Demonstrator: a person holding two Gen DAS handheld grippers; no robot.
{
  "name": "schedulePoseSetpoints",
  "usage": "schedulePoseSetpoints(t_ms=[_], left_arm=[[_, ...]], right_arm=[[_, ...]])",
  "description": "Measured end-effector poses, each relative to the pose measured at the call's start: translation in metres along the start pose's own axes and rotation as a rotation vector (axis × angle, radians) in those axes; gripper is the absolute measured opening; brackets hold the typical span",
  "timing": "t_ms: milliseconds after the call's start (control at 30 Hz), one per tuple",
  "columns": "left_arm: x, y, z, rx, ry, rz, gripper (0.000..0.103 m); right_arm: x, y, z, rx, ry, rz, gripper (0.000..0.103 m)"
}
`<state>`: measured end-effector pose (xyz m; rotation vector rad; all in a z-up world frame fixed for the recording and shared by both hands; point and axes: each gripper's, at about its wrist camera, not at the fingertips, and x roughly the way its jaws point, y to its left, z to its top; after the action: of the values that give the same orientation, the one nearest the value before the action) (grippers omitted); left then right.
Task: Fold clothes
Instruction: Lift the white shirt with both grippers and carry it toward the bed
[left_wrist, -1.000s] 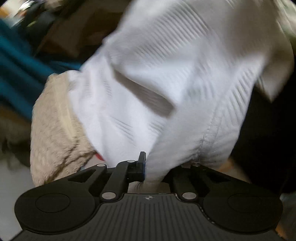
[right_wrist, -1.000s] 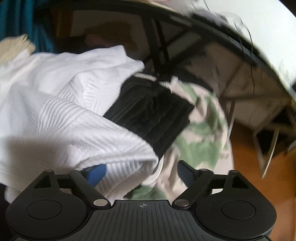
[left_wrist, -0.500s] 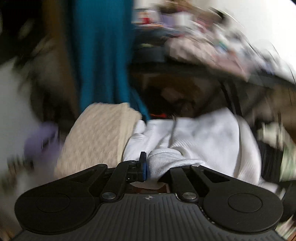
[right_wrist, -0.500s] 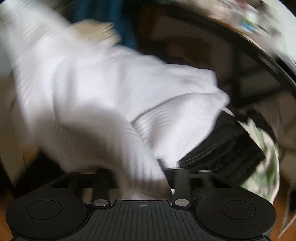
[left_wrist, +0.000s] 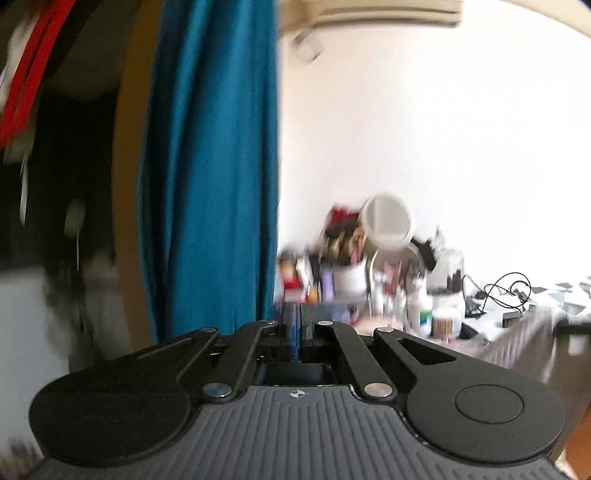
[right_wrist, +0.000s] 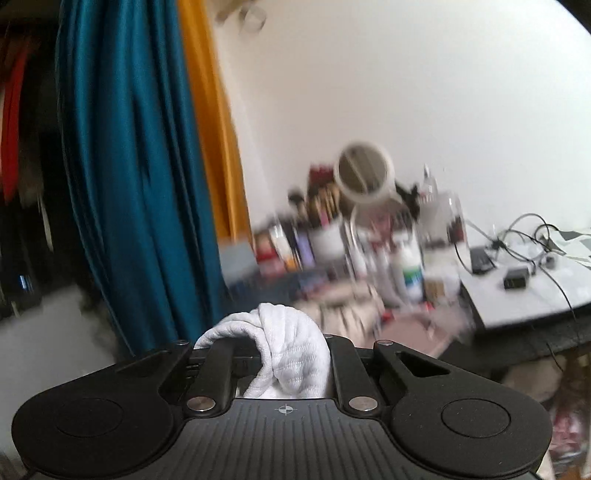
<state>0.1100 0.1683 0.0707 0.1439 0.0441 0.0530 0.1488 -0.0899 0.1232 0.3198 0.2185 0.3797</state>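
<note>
While both views point up and out at the room, the task's item shows only in the right wrist view; right tool (right_wrist: 284, 347): closed on a bunched white ribbed-knit garment (right_wrist: 291, 354), a gathered wad rising between the fingers and draping back toward the camera; the rest of it hangs below, out of sight. Left tool (left_wrist: 295, 325): blue-padded fingers (left_wrist: 291, 325) pressed together, nothing seen between them; no cloth in that view. Background: teal hanging curtain (right_wrist: 136, 158); white wall; cluttered surface (right_wrist: 517, 291) with round mirror (right_wrist: 364, 173), bottles, cables; all motion-blurred. Judged step: garment held aloft, either lifted to shake out or carried to a pile; the pictures do not settle which. Handling: keep the right grip firm, since soft knit slips; any second pinch belongs on an edge or seam, not on bunched cloth.
</note>
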Motion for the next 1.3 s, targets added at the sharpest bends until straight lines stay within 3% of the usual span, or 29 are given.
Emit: schedulePoseSetpoints(t_ms=[67, 133, 167, 200, 300, 367, 467, 600, 667, 733, 833, 900, 933, 967, 1033, 1100, 1167, 1233, 1300], left_arm=[[0.003, -0.009, 0.000, 0.042, 0.023, -0.028, 0.009], [0.005, -0.016, -0.014, 0.043, 0.082, -0.070, 0.031], [0.004, -0.018, -0.024, 0.014, 0.128, -0.104, 0.063], [0.003, -0.019, -0.034, -0.022, 0.179, -0.142, 0.075], [-0.010, -0.032, -0.063, -0.132, 0.290, -0.301, 0.085], [-0.019, -0.051, -0.077, -0.130, 0.341, -0.384, 0.090], [-0.030, -0.085, -0.097, -0.068, 0.394, -0.478, 0.095], [-0.027, -0.124, -0.124, 0.060, 0.454, -0.499, 0.095], [-0.019, -0.141, -0.138, 0.126, 0.477, -0.475, 0.095], [-0.008, -0.154, -0.153, 0.181, 0.510, -0.405, 0.095], [0.005, -0.160, -0.170, 0.202, 0.582, -0.349, 0.095], [0.009, -0.157, -0.168, 0.188, 0.587, -0.332, 0.078], [0.009, -0.151, -0.160, 0.164, 0.569, -0.325, 0.038], [0.008, -0.144, -0.148, 0.133, 0.542, -0.317, 0.009], [0.004, -0.121, -0.115, 0.050, 0.455, -0.260, 0.006], [-0.001, -0.087, -0.069, -0.033, 0.359, -0.124, 0.006], [-0.012, -0.039, -0.014, -0.190, 0.224, -0.020, 0.005], [-0.023, -0.003, 0.033, -0.297, 0.097, 0.013, 0.005], [-0.042, 0.010, 0.072, -0.307, -0.054, 0.058, 0.004]], right_arm=[[-0.007, -0.002, 0.028, 0.008, -0.034, 0.011, 0.011], [-0.017, -0.002, 0.048, -0.004, -0.081, 0.022, 0.011], [-0.022, -0.003, 0.055, -0.022, -0.098, 0.026, 0.011], [-0.024, -0.002, 0.063, -0.046, -0.109, 0.027, 0.011], [-0.017, 0.004, 0.087, -0.084, -0.100, 0.029, 0.010], [-0.011, 0.006, 0.099, -0.092, -0.087, 0.027, 0.010], [-0.009, 0.013, 0.109, -0.105, -0.087, 0.023, 0.010], [-0.021, 0.025, 0.120, -0.084, -0.086, 0.047, 0.010], [-0.027, 0.031, 0.126, -0.084, -0.090, 0.063, 0.010], [-0.035, 0.036, 0.132, -0.083, -0.102, 0.081, 0.010], [-0.053, 0.041, 0.146, -0.082, -0.132, 0.102, 0.010], [-0.065, 0.042, 0.154, -0.092, -0.163, 0.105, 0.010], [-0.070, 0.040, 0.158, -0.095, -0.176, 0.103, 0.010], [-0.075, 0.037, 0.162, -0.095, -0.188, 0.095, 0.010], [-0.083, 0.023, 0.170, -0.084, -0.211, 0.055, 0.010], [-0.092, 0.006, 0.179, -0.061, -0.231, 0.004, 0.010], [-0.100, -0.011, 0.185, -0.027, -0.246, -0.036, 0.010], [-0.110, -0.025, 0.191, 0.000, -0.272, -0.066, 0.010], [-0.125, -0.033, 0.194, 0.011, -0.305, -0.083, 0.011]])
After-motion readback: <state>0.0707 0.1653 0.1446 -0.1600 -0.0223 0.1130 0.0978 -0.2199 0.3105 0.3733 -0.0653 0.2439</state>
